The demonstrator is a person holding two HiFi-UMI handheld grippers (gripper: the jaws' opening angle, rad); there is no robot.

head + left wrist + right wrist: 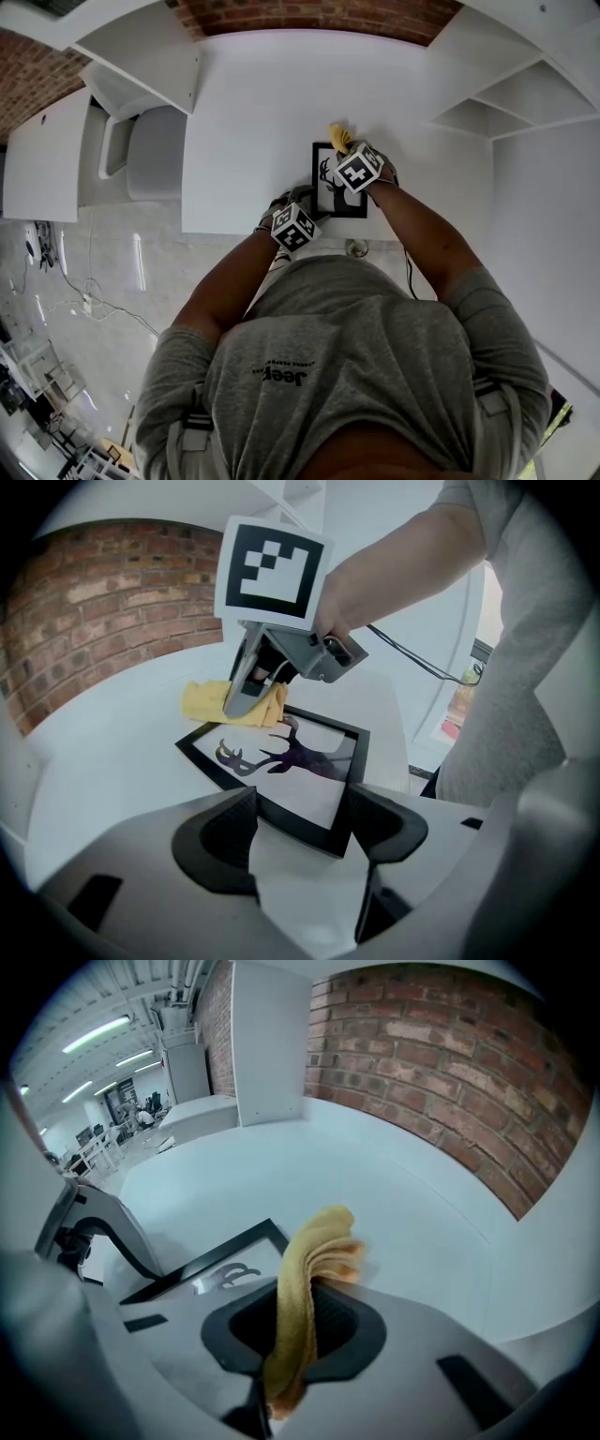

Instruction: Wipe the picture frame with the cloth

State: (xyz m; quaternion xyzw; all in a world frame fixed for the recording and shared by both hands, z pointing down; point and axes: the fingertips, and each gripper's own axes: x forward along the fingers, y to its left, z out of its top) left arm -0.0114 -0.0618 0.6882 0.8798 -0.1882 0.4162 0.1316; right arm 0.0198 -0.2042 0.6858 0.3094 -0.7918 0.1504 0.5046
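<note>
The picture frame (309,761) is lying flat on the white tabletop (253,112). The left tool (300,829) is clamping the frame's near corner between its 2 jaws. The right tool (302,1324) is pinching the yellow cloth (321,1241) tight between closed jaws, the cloth touching the frame's far corner.

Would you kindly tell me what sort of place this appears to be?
Probably a lab or studio set inside an open-plan office: a bare white table against a brick wall, white shelves beside it, and rows of desks under strip lights in the background.
</note>
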